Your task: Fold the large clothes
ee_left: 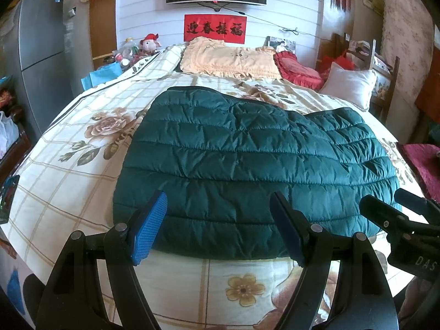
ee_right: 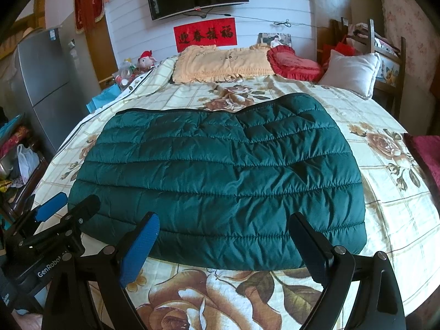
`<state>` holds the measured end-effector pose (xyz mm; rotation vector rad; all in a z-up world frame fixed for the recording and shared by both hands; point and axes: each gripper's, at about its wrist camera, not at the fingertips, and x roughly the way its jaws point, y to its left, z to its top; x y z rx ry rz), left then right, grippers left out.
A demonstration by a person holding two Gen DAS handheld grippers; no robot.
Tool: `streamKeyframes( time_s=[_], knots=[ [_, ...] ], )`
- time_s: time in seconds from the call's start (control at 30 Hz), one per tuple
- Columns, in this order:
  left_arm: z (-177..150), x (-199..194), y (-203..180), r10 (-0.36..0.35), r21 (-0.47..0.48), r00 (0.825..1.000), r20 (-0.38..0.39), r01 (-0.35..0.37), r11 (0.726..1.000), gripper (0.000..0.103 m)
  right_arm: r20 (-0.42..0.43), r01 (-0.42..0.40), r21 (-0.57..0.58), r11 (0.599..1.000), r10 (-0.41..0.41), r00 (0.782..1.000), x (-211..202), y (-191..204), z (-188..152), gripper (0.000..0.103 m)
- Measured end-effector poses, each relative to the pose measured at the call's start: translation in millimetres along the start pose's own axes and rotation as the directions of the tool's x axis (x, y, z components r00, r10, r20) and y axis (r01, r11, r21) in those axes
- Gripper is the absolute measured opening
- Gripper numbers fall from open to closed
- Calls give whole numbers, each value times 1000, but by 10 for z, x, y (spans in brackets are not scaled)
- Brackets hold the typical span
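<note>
A dark green quilted down jacket [ee_left: 247,165] lies folded flat on the bed, its near hem toward me; it also shows in the right wrist view [ee_right: 220,184]. My left gripper [ee_left: 220,209] is open and empty, held just above the near hem, left of the middle. My right gripper [ee_right: 224,233] is open and empty above the near hem, to the right. Each gripper shows in the other's view: the right one at the right edge [ee_left: 390,206], the left one at the lower left [ee_right: 68,206].
The bed has a floral checked sheet [ee_left: 82,143]. A yellow pillow [ee_left: 228,60], red cushion [ee_left: 297,68] and white pillow [ee_left: 349,85] lie at the far end. A grey fridge [ee_left: 41,55] stands left. A red cloth [ee_left: 423,162] lies at the right edge.
</note>
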<state>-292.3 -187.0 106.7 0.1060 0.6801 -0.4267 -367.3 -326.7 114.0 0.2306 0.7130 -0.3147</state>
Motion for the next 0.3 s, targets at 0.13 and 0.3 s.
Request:
streamKeyframes(
  time_s=[0.13, 0.3],
  knots=[
    [-9, -6, -12, -9, -1, 1000, 8, 9, 1000, 78, -5, 1, -2, 1000, -1, 1000, 17, 10, -6, 93],
    [-5, 31, 12, -21, -11, 1000, 3, 21, 1000, 78, -10, 0, 0, 1000, 0, 1000, 47, 4, -6, 93]
  ],
)
